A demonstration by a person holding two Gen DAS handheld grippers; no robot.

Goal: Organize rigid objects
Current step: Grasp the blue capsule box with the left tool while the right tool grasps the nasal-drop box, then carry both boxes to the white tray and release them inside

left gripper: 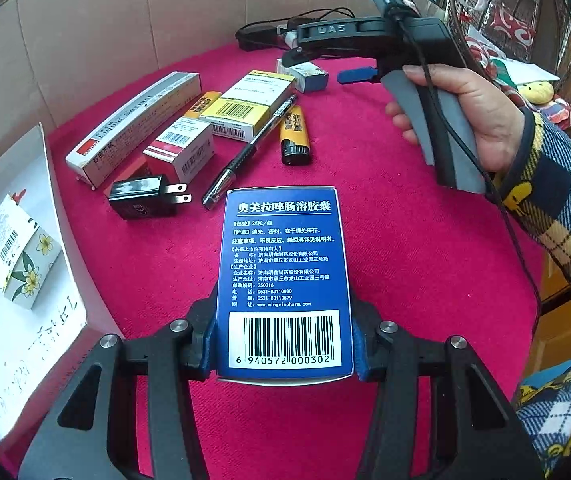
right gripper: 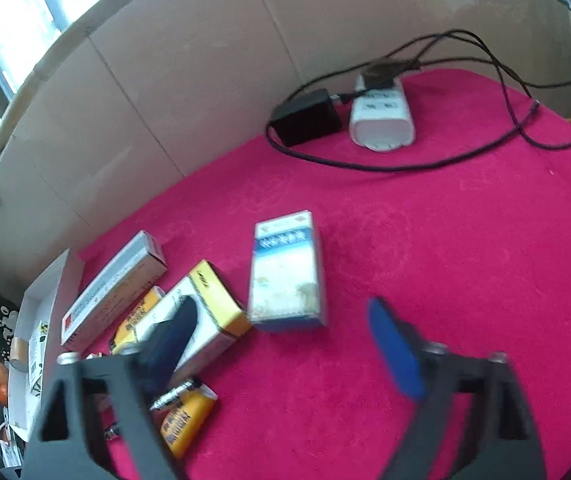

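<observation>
The left wrist view looked steeply down along its gripper [left gripper: 284, 344], close over the red cloth [left gripper: 405, 240]. The right wrist view faced the cardboard wall [right gripper: 205, 80]. Both showed the yellow box [left gripper: 241, 106] [right gripper: 209, 300].

Left tool [left gripper: 284, 354]: black linkage arms, silver screws, blue pads. Right tool [right gripper: 285, 344]: same build, grey handle, "DAS" marking, black cable. Sleeve [left gripper: 557, 208]: navy, yellow and white plaid, dark cuff.
</observation>
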